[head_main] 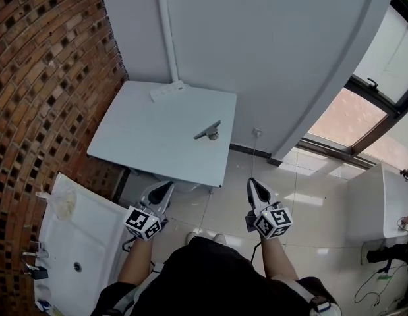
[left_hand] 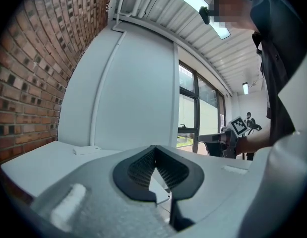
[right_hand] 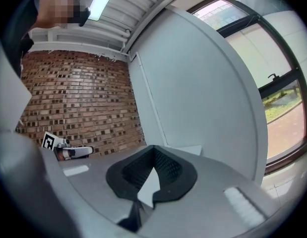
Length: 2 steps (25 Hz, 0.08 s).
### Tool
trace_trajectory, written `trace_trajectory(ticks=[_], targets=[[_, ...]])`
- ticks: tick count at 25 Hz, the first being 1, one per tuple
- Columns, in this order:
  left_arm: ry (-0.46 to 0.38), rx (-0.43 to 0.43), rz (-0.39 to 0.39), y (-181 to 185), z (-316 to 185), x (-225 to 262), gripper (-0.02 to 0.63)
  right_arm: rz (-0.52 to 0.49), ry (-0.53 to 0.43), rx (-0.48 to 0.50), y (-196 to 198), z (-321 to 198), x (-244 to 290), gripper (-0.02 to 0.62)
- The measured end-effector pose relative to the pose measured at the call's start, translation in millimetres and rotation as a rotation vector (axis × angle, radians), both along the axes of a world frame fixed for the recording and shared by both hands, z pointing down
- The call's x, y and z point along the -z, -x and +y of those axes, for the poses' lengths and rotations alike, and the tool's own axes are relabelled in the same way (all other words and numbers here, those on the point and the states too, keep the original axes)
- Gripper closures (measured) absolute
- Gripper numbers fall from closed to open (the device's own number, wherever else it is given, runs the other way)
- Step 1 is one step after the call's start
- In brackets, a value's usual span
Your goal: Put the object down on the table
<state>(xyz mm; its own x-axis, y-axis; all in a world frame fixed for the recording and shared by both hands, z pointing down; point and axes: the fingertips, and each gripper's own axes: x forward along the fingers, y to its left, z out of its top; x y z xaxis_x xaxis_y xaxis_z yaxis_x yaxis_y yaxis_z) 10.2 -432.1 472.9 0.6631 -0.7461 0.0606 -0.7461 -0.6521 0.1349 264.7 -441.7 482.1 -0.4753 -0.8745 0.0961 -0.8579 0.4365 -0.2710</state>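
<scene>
Metal object lies on the table, no gripper touches it
The small grey object rests on the right half of the pale table top, well apart from the left gripper and the right gripper; both have jaws closed together, holding nothing

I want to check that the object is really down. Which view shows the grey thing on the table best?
The head view: the grey object lies in full sight on the pale table, seen from above with nothing covering it. Neither gripper view shows it; in each, the closed jaws and the body round them fill the lower frame.
</scene>
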Motion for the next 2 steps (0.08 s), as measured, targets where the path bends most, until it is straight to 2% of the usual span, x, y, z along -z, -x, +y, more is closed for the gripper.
trace_trajectory(ticks=[2], targets=[[0.006,0.004,0.000,6.8,0.6,-3.0,0.607,-0.017,0.009,-0.020,-3.9,-1.2,-0.7,0.591]])
